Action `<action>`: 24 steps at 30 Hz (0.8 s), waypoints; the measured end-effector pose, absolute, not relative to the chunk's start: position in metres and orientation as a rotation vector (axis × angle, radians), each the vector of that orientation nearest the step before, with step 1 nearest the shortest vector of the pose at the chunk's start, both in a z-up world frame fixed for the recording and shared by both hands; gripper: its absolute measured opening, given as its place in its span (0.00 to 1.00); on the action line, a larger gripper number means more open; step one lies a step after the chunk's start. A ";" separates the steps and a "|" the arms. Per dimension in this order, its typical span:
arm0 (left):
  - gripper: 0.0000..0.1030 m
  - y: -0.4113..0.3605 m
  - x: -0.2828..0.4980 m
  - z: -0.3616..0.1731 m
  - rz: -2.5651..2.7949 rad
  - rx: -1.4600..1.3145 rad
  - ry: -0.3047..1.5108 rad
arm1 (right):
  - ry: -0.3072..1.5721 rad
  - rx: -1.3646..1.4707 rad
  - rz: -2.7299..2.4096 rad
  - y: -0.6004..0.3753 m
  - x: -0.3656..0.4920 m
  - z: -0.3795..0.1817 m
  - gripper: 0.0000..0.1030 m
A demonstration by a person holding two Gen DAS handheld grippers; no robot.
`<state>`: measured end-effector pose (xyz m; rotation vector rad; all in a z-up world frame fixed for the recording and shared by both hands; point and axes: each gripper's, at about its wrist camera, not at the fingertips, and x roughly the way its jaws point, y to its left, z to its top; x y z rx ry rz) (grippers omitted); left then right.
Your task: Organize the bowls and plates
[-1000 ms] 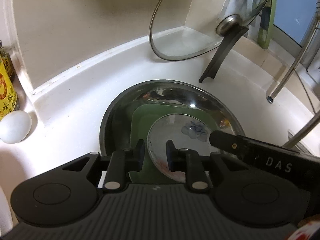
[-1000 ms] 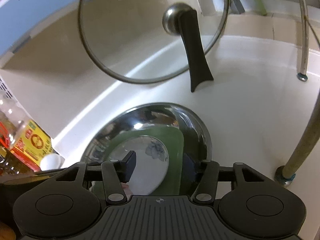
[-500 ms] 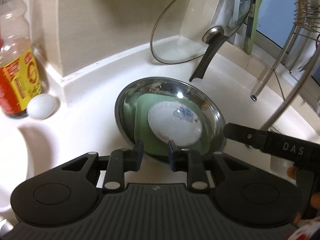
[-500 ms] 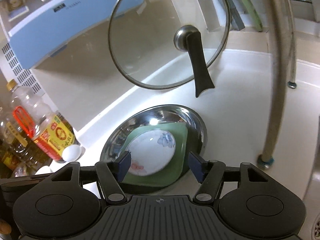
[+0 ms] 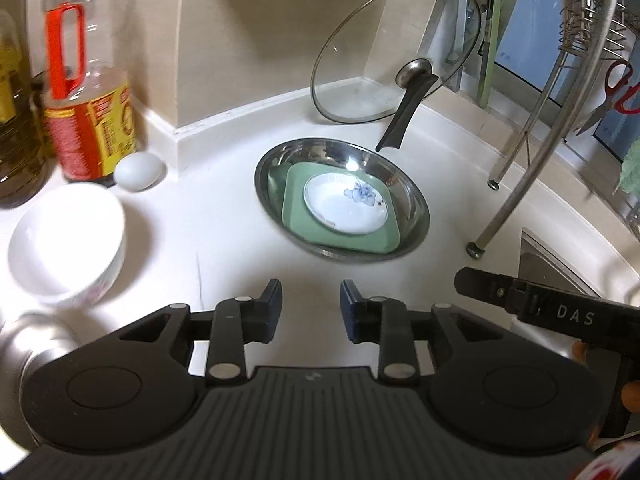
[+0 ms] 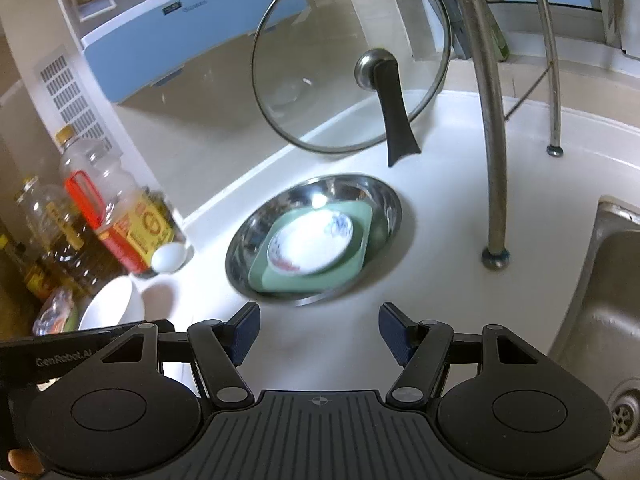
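A steel basin (image 5: 404, 184) (image 6: 384, 200) sits on the white counter. In it lies a green square plate (image 5: 296, 208) (image 6: 362, 224) with a small white flower-patterned dish (image 5: 344, 208) (image 6: 310, 246) on top. A white bowl (image 5: 66, 242) (image 6: 114, 308) stands on the counter to the left. My left gripper (image 5: 310, 300) is open and empty, above the counter in front of the basin. My right gripper (image 6: 318, 330) is open wide and empty, also in front of the basin.
A glass lid (image 5: 396, 52) (image 6: 352, 52) leans on the wall behind the basin. Oil bottles (image 5: 86, 92) (image 6: 120, 216) and a white egg (image 5: 138, 170) (image 6: 168, 258) stand at left. Dish rack legs (image 5: 516, 184) (image 6: 492, 120) and a sink (image 6: 604, 304) are at right.
Both grippers have pulled back and up from the basin, so the stack looks smaller and farther. The white bowl and bottles have come into view. The right jaws have opened wider.
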<state>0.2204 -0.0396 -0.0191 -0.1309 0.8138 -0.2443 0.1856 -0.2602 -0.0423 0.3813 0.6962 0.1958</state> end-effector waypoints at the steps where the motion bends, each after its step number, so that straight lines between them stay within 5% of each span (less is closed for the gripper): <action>1: 0.27 -0.039 0.215 -0.019 -0.239 -0.135 0.815 | 0.704 0.380 0.203 -0.260 0.181 -0.043 0.64; 24: 0.27 -0.052 0.098 -0.019 -0.127 -0.183 0.830 | 0.777 0.314 0.382 -0.256 0.098 -0.046 0.64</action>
